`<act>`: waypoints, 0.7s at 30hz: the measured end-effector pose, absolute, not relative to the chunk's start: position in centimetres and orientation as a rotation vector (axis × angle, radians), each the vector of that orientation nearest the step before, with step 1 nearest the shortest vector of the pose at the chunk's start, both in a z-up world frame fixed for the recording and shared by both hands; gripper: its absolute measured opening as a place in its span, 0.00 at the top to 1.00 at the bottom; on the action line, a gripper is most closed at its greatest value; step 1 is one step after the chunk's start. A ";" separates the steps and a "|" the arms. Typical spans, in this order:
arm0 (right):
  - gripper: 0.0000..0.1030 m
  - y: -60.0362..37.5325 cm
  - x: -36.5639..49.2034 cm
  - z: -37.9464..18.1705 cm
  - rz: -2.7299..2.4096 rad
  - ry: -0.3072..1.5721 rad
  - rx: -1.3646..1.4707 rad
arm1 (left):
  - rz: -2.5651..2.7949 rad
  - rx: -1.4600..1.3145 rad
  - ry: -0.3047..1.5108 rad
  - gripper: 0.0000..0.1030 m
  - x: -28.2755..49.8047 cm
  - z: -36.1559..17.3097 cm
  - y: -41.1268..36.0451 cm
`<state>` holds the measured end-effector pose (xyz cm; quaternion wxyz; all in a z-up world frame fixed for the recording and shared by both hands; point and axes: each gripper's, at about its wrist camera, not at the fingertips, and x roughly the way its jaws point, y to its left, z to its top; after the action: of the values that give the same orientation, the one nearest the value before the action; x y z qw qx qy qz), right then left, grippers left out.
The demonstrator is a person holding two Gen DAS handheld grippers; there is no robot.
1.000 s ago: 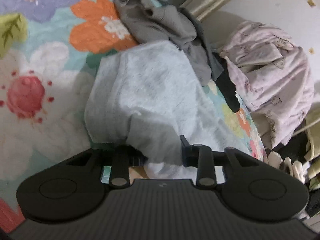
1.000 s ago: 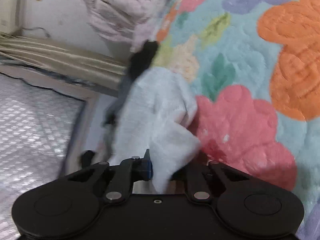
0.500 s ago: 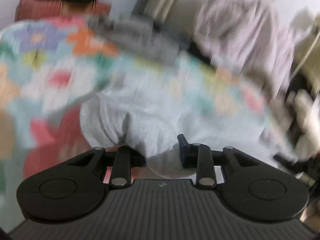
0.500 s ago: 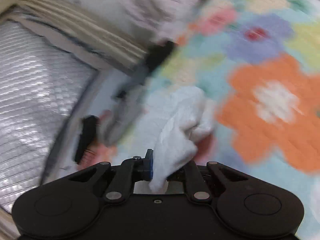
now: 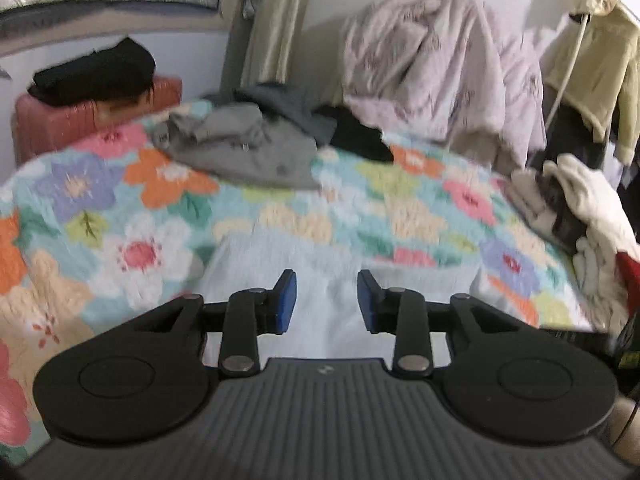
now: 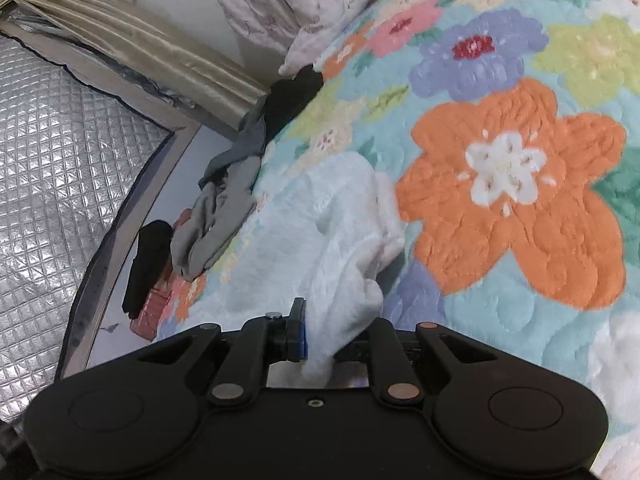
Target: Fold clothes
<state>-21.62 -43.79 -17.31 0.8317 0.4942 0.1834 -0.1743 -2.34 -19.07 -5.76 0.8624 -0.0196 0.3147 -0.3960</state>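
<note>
A pale grey-white garment (image 5: 280,252) lies spread on the floral blanket (image 5: 160,200) of a bed. My left gripper (image 5: 326,294) hovers over its near part; its jaws are opening, the blue pads (image 5: 286,300) stand apart and no cloth is pinched between them. In the right wrist view the same garment (image 6: 340,216) bunches up from the blanket (image 6: 508,184) into my right gripper (image 6: 336,330), which is shut on a fold of it.
A grey clothes pile (image 5: 248,140) and a black garment (image 5: 356,136) lie at the bed's far side. A pink quilt (image 5: 432,64) heaps against the wall. White clothes (image 5: 580,200) sit at the right edge. A red suitcase (image 5: 92,116) stands far left.
My left gripper has let go of the garment, opened its jaws and risen, so the whole bed shows. The right gripper keeps its hold and has shifted across the blanket.
</note>
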 end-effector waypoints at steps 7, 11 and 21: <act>0.83 -43.5 -22.0 -17.3 -0.348 0.400 1.007 | -1.119 0.160 0.841 0.68 -0.9 -10.2 -28.2; 0.82 -43.2 -22.2 -17.3 -0.343 0.411 0.965 | -1.121 0.193 0.890 0.67 1.1 -11.7 -32.3; 0.53 -43.2 -22.3 -18.8 -0.372 0.424 0.978 | -0.883 0.192 0.918 0.60 4.0 -11.4 -33.4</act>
<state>-22.29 -43.24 -18.82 0.8448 0.4635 0.2009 -0.1763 4.00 -33.42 -11.41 0.7998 0.0893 0.4278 -0.4115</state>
